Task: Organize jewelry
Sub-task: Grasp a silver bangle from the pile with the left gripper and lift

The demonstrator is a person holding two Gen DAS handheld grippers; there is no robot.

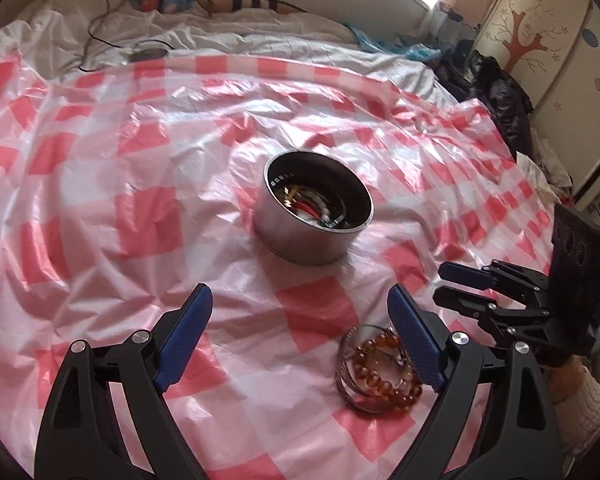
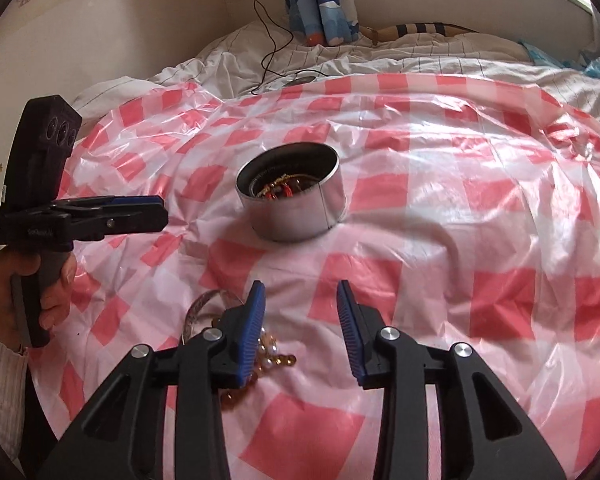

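Red-and-white checked plastic sheet point(image 1: 140, 208) covers the bed under both your grippers. Your left gripper point(image 1: 300, 340) has its fingers spread wide and empty; your right gripper point(image 2: 300, 332) is partly open, empty too. Amber bead bracelet point(image 1: 384, 372) lies beside a glass dish point(image 1: 348, 384) nearest you, metal tin point(image 1: 316, 216) of jewelry beyond. Only the left view shows the tree-painted wardrobe point(image 1: 540, 40); only the right shows the charger cable point(image 2: 268, 40).

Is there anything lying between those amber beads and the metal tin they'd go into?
Nothing visible does. Only bare checkered plastic sheet lies between the amber bead bracelet and the open metal tin. Both grippers, left and right, are open and empty.
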